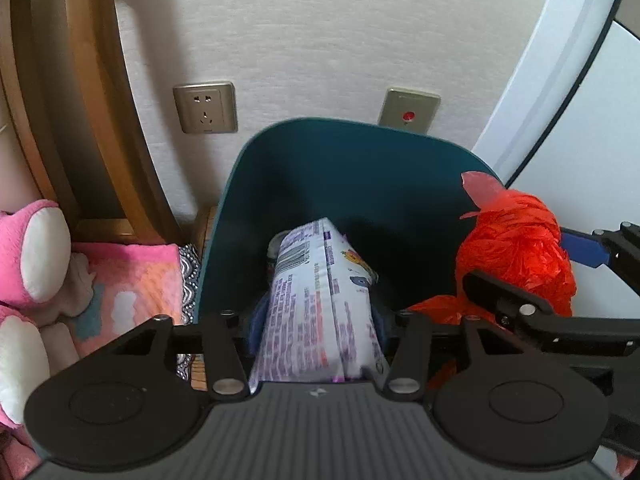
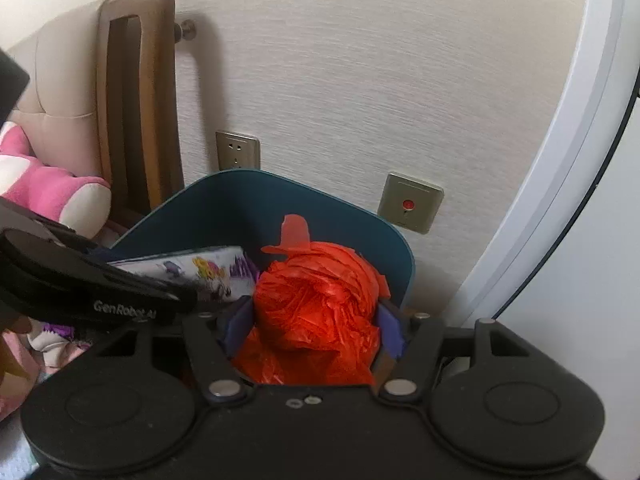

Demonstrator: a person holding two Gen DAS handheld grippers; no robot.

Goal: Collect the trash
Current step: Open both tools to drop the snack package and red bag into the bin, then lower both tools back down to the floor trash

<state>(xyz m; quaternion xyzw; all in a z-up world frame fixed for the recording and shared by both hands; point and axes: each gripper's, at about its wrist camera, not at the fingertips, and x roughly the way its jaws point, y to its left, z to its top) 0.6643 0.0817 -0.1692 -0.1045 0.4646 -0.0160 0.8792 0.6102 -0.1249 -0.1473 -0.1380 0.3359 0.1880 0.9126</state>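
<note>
A dark teal trash bin (image 1: 304, 184) stands against the wall, also in the right wrist view (image 2: 224, 208). My left gripper (image 1: 316, 320) is shut on a white and purple wipes packet (image 1: 316, 300) and holds it over the bin's opening. My right gripper (image 2: 316, 332) is shut on a crumpled red plastic bag (image 2: 320, 312) over the bin's right side. The red bag (image 1: 516, 252) and the right gripper show at the right of the left wrist view. The packet (image 2: 208, 276) shows at the left of the right wrist view behind the left gripper's body.
A wooden bed headboard (image 1: 92, 120) rises at the left, with a pink plush toy (image 1: 32, 252) and a pink blanket (image 1: 132, 280) on the bed. Wall sockets (image 1: 205, 107) sit behind the bin. A white door frame (image 1: 560, 60) curves at the right.
</note>
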